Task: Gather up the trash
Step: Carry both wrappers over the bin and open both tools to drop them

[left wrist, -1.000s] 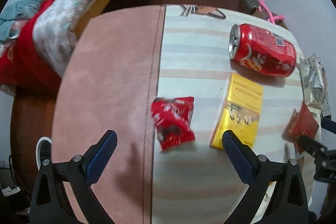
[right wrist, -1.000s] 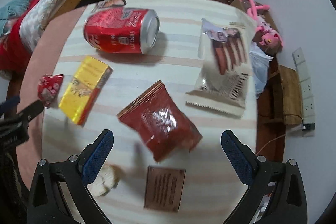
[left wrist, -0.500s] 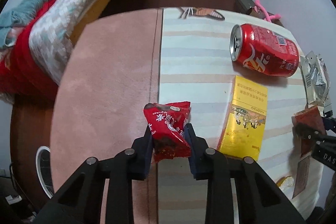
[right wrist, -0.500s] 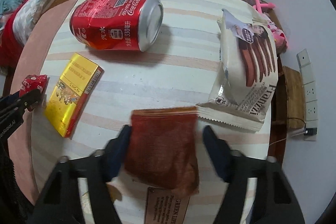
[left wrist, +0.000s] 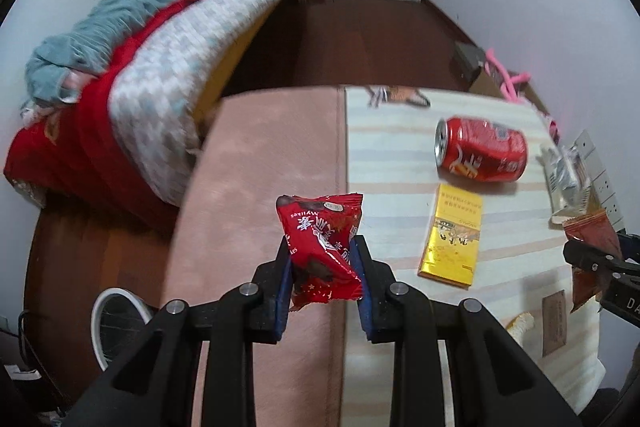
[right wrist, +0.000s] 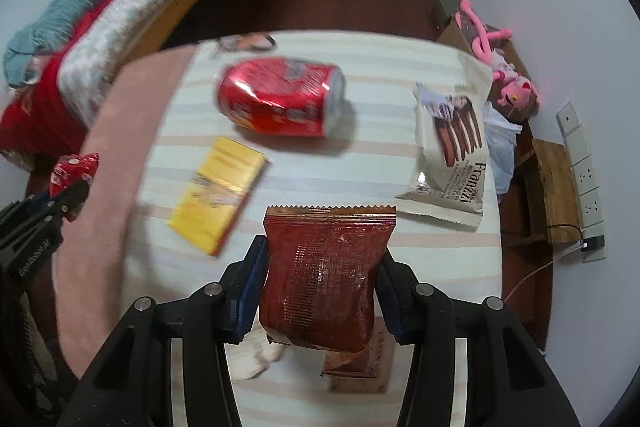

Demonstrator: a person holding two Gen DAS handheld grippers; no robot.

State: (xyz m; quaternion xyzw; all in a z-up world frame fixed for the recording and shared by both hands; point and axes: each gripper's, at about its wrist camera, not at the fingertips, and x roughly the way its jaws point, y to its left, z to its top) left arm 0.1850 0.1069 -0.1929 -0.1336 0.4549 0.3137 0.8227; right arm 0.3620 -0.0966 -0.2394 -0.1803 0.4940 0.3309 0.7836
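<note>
While the left gripper (left wrist: 322, 259) has its jaws clamped tight on a small red snack packet (left wrist: 320, 251) above the pink half of the worktop (left wrist: 256, 187), the right gripper (right wrist: 320, 291) has just been closing its jaws, now pressing a dark red foil pouch (right wrist: 324, 275) clear of the striped cloth (right wrist: 380, 75). Lying there are a soda can (right wrist: 280, 101), yellow box (right wrist: 218, 195) and biscuit wrapper (right wrist: 452, 155).

Pink cloth half (left wrist: 260, 163) lies bare; can (left wrist: 482, 155) and box (left wrist: 454, 239) probably crowd the striped half.

can (right wrist: 280, 101) behind box (right wrist: 218, 197) on table (right wrist: 384, 75), biscuit pack (right wrist: 454, 155) to their right
</note>
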